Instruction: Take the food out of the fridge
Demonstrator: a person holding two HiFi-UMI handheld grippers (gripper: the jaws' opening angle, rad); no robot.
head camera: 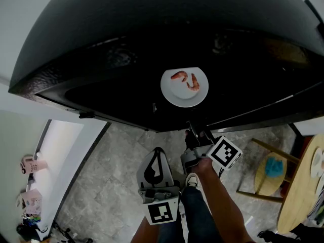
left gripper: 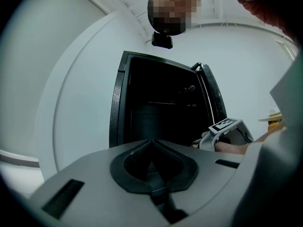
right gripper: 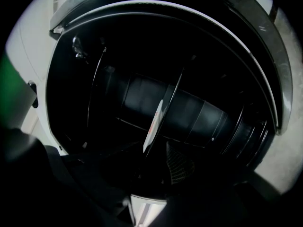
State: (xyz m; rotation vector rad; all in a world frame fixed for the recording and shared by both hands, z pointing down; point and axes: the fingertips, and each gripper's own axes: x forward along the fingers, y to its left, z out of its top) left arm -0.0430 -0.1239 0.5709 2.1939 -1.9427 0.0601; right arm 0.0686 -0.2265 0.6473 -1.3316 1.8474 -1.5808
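A white plate [head camera: 184,98] with two pink shrimps [head camera: 186,80] lies on a shelf inside the dark open fridge [head camera: 101,70]. My right gripper [head camera: 196,134] is open at the fridge's front edge, short of the plate and not touching it. In the right gripper view the plate [right gripper: 154,125] shows edge-on ahead of the dark jaws of the right gripper [right gripper: 158,161]. My left gripper [head camera: 157,152] hangs lower and further back, shut on nothing. The left gripper view shows the left gripper [left gripper: 151,144] closed, with the fridge [left gripper: 156,108] and the right gripper [left gripper: 228,130] beyond it.
Grey tiled floor [head camera: 111,176] lies below. A round wooden table [head camera: 304,186] and a wooden stool with a blue object [head camera: 272,170] stand at the right. A white ledge with pink items [head camera: 31,164] is at the left. My shoe [head camera: 191,180] is beneath the grippers.
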